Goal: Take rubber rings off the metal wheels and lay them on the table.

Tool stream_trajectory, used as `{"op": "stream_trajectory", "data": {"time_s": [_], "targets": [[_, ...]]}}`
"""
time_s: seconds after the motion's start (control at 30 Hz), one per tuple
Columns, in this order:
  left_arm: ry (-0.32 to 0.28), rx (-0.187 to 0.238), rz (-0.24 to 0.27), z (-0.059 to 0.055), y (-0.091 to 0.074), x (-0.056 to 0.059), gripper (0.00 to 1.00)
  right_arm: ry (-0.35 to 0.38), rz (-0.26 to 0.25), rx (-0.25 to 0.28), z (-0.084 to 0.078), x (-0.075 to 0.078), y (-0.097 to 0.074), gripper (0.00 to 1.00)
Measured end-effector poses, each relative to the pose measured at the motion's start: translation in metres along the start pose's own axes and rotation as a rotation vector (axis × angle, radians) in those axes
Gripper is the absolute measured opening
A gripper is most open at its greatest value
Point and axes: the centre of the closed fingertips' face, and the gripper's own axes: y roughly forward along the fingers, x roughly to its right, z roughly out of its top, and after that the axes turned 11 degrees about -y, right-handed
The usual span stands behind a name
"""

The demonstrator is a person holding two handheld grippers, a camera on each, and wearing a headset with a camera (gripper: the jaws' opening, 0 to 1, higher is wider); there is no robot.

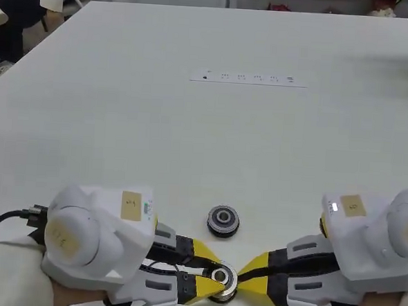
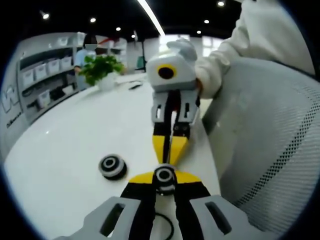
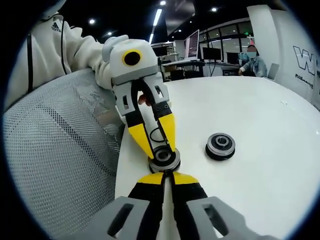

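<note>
L gripper (image 1: 214, 276): in from 9 o'clock in head view; jaws clamped on held wheel (image 1: 222, 277), 1 yellow tip each side of it.
R gripper (image 1: 239, 274): in from 3 o'clock; jaws narrow, nearly together, tips at that wheel's 3 o'clock rim; can't tell whether pinching anything.
Held wheel, place: low over near edge of table (image 1: 192, 124), btwn the 2 grippers; resting or lifted, can't tell.
Loose wheel (image 1: 223, 220): flat on table at 12 o'clock of held wheel, near but apart; touched by neither gripper.
Rubber ring (image 1: 223, 231): dark band round loose wheel's rim, seated on it.
Held wheel, ring: dark outer band visible in R gripper view, on the wheel.
Socket strip (image 1: 249, 77): set in tabletop at 12 o'clock, well beyond both wheels.
Mesh chair back (image 3: 55, 165): just off table edge, at 9 o'clock in R gripper view.
</note>
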Motion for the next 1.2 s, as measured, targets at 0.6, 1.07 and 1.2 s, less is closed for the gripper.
{"op": "stream_trajectory", "data": {"time_s": [0.6, 1.07, 1.2], "targets": [[0.015, 0.008, -0.001, 0.0000, -0.0003, 0.0010, 0.14, 0.279, -0.006, 0.034, -0.0008, 0.0058, -0.0048, 0.00], [0.034, 0.005, -0.004, -0.0006, -0.0009, 0.0017, 0.14, 0.469, 0.013, 0.119, 0.0041, 0.0063, -0.0087, 0.00], [0.041, 0.004, -0.003, -0.0007, -0.0011, 0.0016, 0.14, 0.490, 0.012, 0.129, 0.0057, 0.0063, -0.0091, 0.00]]}}
